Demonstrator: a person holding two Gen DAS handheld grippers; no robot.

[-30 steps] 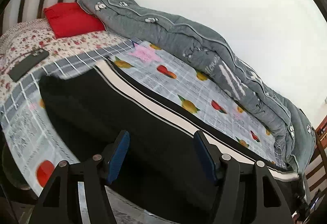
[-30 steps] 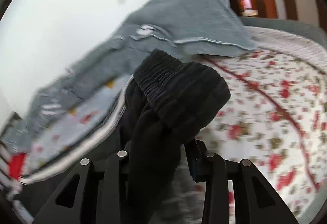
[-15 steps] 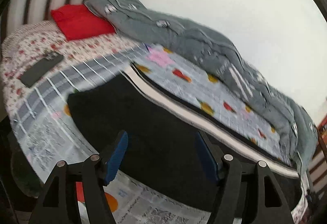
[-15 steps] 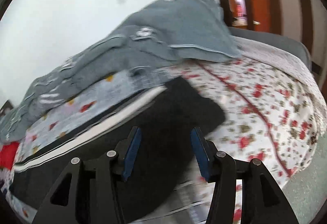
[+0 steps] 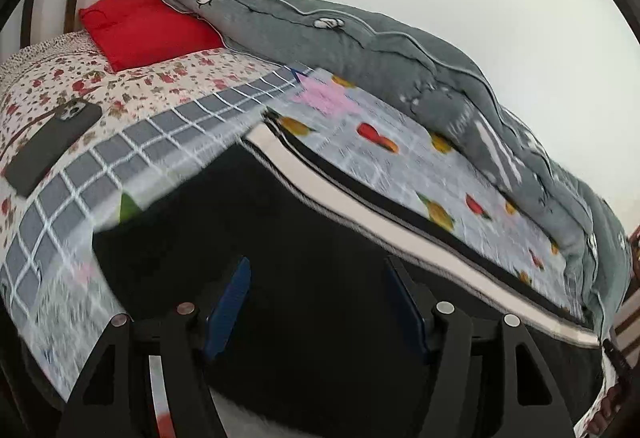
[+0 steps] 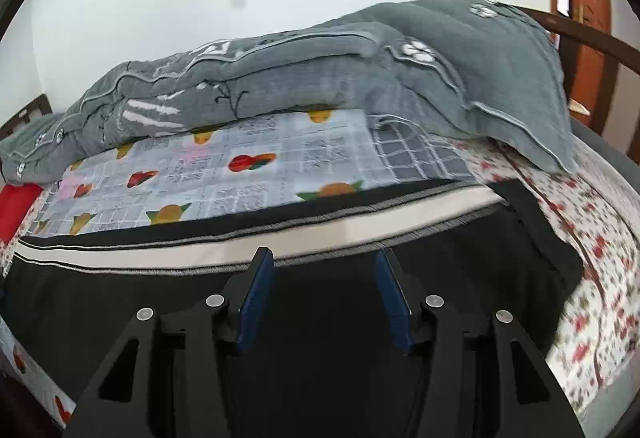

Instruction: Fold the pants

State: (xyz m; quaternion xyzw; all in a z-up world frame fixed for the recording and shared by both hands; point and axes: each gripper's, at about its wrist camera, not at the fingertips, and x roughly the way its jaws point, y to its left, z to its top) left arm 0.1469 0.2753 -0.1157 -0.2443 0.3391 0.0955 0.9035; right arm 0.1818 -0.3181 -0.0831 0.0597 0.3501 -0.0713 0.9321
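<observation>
Black pants (image 5: 320,238) with a white side stripe (image 5: 360,206) lie flat along the bed. They also show in the right wrist view (image 6: 480,258), stripe (image 6: 280,238) on the far side. My left gripper (image 5: 316,278) is open and empty, hovering over one end of the pants. My right gripper (image 6: 322,266) is open and empty over the other end, near the waistband (image 6: 540,238).
A grey quilt (image 5: 360,38) is heaped along the wall side of the bed. A red pillow (image 5: 148,26) lies at the headboard. A dark phone (image 5: 52,142) rests on the floral sheet. A fruit-print sheet (image 6: 240,174) lies under the pants.
My right gripper let go of the pants' waistband, which now lies flat on the bed. Both grippers have drawn back a little over the pants.
</observation>
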